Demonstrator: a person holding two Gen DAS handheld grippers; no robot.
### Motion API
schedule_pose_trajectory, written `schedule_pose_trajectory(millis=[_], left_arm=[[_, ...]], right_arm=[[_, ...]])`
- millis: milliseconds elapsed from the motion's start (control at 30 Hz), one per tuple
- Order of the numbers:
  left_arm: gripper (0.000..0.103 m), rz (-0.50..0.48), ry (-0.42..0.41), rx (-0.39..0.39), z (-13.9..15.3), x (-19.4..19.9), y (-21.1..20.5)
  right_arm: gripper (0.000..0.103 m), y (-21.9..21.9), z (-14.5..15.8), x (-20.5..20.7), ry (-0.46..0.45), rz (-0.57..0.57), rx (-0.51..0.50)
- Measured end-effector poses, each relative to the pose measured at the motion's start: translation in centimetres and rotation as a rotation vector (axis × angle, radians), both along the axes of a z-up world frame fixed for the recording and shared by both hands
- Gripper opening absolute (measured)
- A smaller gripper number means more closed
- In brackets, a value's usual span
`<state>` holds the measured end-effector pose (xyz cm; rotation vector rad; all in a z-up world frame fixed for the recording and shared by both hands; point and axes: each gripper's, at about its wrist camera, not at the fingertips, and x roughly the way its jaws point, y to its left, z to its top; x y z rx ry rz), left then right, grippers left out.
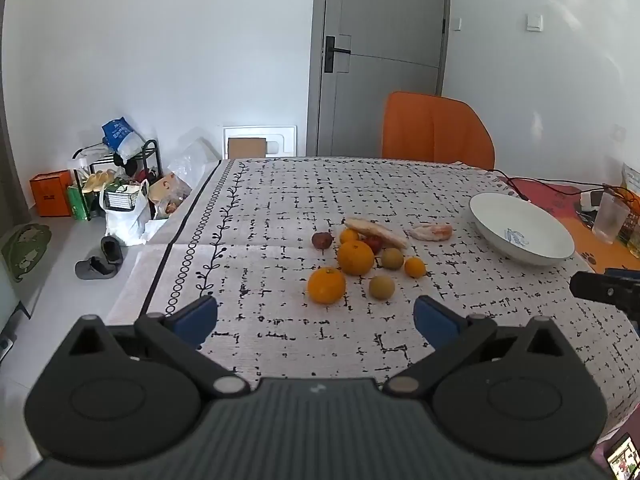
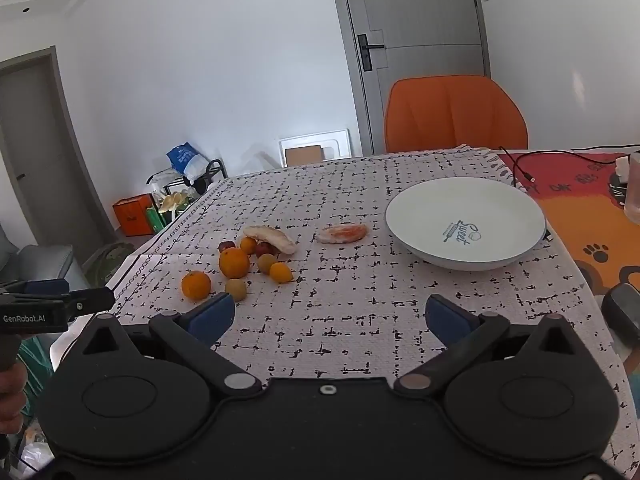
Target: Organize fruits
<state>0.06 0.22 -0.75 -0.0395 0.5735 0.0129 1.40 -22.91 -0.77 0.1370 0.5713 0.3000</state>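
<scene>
Left wrist view: left tongs spread wide, holding nothing. Round oranges and other fruit cluster left of the smooth white bowl, on the cloth-covered surface.

Right wrist view: right tongs also wide apart; bowl holds no fruit.

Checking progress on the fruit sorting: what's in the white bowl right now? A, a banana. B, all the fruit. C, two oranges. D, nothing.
D: the bowl shows only its bare inside with a printed logo, while the fruit, such as the orange, lies in a cluster on the tablecloth to its left.
</scene>
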Motion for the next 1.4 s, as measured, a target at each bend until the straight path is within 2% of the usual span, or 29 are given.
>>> schedule_pose_trajectory(millis=[1400], left_arm=[[0.103, 0.012, -0.026, 0.004, 0.6, -0.5, 1.0]], right_arm=[[0.103, 0.3, 0.0, -0.2, 0.0, 0.01, -0.016]])
